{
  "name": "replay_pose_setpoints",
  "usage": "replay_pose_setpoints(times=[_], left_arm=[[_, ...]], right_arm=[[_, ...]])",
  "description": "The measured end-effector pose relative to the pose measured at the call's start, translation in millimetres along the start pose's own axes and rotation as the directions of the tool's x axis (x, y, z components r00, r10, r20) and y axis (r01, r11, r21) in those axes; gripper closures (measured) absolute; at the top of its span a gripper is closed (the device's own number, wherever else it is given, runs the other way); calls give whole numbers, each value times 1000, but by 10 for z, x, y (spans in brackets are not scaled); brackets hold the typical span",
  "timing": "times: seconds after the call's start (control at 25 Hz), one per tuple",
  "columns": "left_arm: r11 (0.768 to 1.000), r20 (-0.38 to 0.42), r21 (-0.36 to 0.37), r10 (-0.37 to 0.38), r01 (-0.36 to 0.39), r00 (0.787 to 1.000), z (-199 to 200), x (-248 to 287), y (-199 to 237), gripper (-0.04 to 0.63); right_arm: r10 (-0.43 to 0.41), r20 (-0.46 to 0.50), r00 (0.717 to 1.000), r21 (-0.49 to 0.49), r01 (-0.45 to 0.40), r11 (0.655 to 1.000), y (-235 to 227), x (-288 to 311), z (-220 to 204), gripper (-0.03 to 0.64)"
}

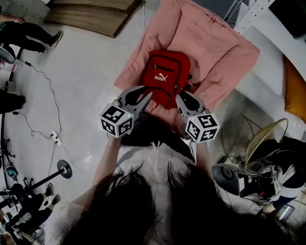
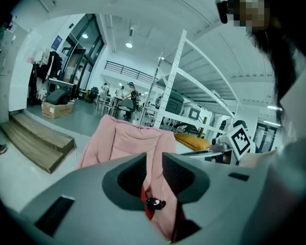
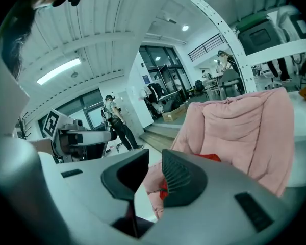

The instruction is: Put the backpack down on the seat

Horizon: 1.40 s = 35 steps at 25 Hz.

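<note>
The red backpack (image 1: 166, 75) lies upright against the middle of the pink padded seat (image 1: 209, 40). My left gripper (image 1: 145, 92) hangs just short of the bag's lower left corner, and my right gripper (image 1: 183, 95) just short of its lower right corner. Both are drawn back toward the person's body. In the left gripper view the jaws (image 2: 154, 170) stand a narrow gap apart with nothing between them; a strip of the backpack (image 2: 147, 208) and the seat (image 2: 127, 142) shows through. The right gripper (image 3: 155, 170) is likewise narrowly open and empty, with the backpack (image 3: 208, 157) beyond.
Wooden steps (image 1: 92, 9) lie on the floor left of the seat. A white shelving rack (image 1: 275, 4) with a yellow cushion (image 1: 296, 88) stands to the right, and a round fan (image 1: 265, 137) beside it. Cables (image 1: 46, 96) cross the floor at left near seated people (image 1: 20, 32).
</note>
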<state>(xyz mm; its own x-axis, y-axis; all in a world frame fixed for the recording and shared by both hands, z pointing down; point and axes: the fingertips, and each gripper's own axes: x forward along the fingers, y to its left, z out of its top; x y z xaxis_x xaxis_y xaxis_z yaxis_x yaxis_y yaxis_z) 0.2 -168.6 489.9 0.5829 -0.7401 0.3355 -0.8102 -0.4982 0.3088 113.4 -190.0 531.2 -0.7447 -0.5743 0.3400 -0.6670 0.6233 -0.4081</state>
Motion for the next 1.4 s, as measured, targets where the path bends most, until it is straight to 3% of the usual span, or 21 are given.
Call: replay_pose_setpoints(times=[0.4, 0.6, 0.8, 1.4], left_arm=[[984, 92, -174, -9, 25, 996, -12, -235, 65, 491], [996, 31, -93, -1, 4, 1000, -116, -425, 108, 491], [1000, -14, -4, -3, 2, 1000, -248, -821, 116, 491], [990, 27, 28, -138, 137, 990, -606, -2131, 98, 491]], right_arm=[[39, -10, 999, -10, -39, 999, 158, 111, -21, 528], [11, -4, 1000, -26, -11, 1000, 221, 146, -10, 528], [-3, 16, 1000, -49, 4, 999, 590, 202, 15, 528], [-45, 57, 997, -26, 46, 999, 2194, 100, -513, 528]])
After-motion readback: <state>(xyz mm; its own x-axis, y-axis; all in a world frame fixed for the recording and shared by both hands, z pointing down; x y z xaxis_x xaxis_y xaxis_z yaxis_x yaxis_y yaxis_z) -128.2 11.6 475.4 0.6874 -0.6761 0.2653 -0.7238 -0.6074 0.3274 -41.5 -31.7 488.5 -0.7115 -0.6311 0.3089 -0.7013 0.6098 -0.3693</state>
